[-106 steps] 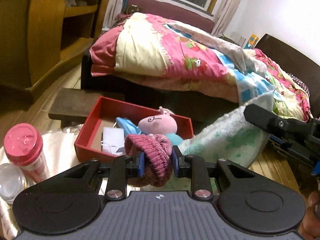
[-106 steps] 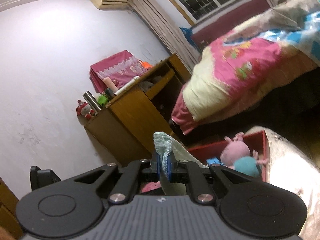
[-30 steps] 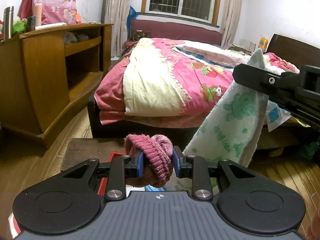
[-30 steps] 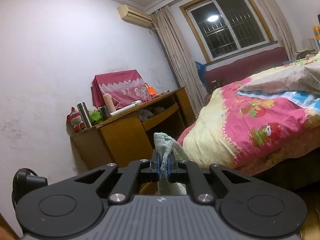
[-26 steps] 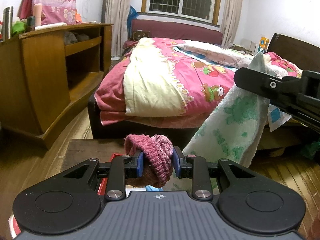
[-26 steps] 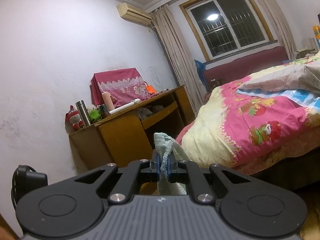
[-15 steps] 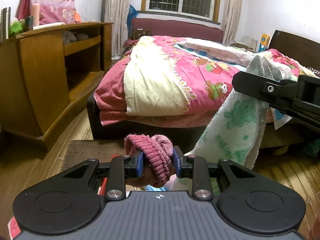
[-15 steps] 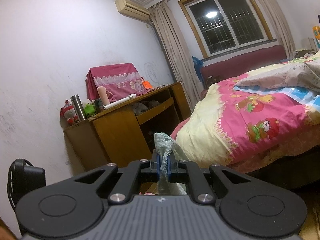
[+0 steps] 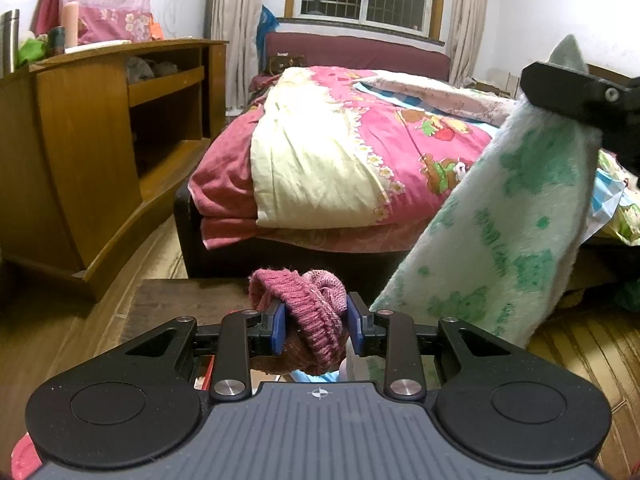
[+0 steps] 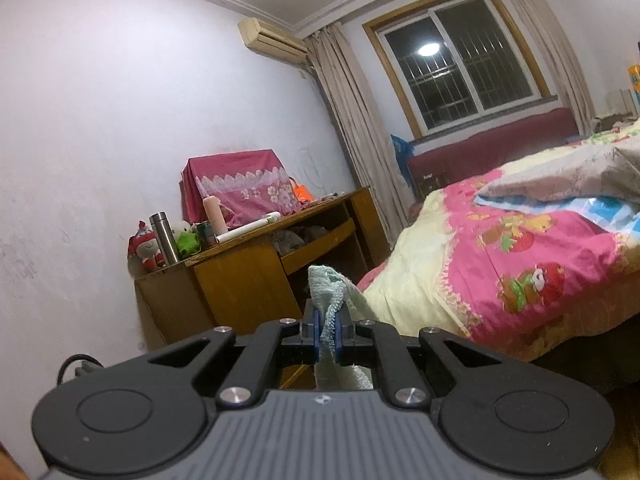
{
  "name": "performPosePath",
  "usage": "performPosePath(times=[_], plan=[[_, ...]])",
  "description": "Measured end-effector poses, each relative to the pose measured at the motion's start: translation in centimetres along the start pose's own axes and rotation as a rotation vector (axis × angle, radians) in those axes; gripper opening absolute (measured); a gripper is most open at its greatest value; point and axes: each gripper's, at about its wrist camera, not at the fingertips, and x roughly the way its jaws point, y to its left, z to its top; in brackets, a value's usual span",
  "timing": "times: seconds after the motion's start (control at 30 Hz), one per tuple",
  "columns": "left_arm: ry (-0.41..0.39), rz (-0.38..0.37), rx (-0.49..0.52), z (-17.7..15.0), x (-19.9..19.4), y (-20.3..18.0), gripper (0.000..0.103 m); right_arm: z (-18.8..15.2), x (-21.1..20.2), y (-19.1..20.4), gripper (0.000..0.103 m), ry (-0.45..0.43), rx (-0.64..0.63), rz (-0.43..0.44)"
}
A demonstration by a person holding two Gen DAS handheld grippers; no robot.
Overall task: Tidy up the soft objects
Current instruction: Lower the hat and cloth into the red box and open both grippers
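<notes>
Towel (image 9: 508, 216) right of hat (image 9: 308, 312)

A home bedroom, lived in. Bed (image 9: 340, 152) with a pink cartoon quilt (image 10: 520, 248) heaped on it, dark headboard along the wall below a barred window (image 10: 468, 68) with beige curtains (image 9: 232, 20). Wooden desk (image 9: 100, 128) with open shelves beside the bed, crowded with a steel flask (image 10: 164, 236), small plush toys (image 10: 146, 250) and something draped in pink cloth (image 10: 236, 192). Air conditioner (image 10: 272, 40) high on the white wall, wood plank floor (image 9: 580, 356) below.
</notes>
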Motion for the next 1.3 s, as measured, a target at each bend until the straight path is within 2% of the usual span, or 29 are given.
performPosePath(times=[0.1, 0.33, 0.4, 0.47, 0.57, 0.6, 0.63, 0.7, 1.3], plan=[[0.013, 0.005, 0.002, -0.2, 0.6, 0.0, 0.031, -0.4, 0.5, -0.2, 0.000, 0.011, -0.016, -0.022], [0.051, 0.019, 0.004, -0.8, 2.4, 0.6, 0.035, -2.5, 2.8, -1.7, 0.000, 0.101, -0.023, -0.079], [0.070, 0.023, 0.010, -1.0, 3.0, 0.7, 0.043, -3.2, 3.6, -2.3, 0.000, 0.142, -0.023, -0.098], [0.071, 0.032, 0.011, -1.2, 3.2, 0.7, 0.059, -3.9, 4.5, -2.9, 0.000, 0.194, -0.016, -0.113], [0.064, 0.035, 0.028, -1.3, 3.2, 0.4, 0.061, -4.7, 5.2, -3.7, 0.005, 0.247, 0.003, -0.139], [0.060, 0.036, 0.028, -1.3, 3.2, 0.4, 0.065, -4.9, 5.3, -3.8, 0.012, 0.256, 0.003, -0.143], [0.056, 0.037, 0.027, -1.3, 3.1, 0.4, 0.067, -5.0, 5.4, -3.9, 0.016, 0.267, 0.000, -0.148], [0.057, 0.039, 0.031, -1.3, 3.1, 0.4, 0.067, -5.2, 5.3, -4.1, 0.019, 0.266, 0.002, -0.156], [0.035, 0.046, 0.048, -1.1, 1.8, -0.4, 0.071, -5.1, 4.8, -2.5, 0.020, 0.277, -0.006, -0.116]])
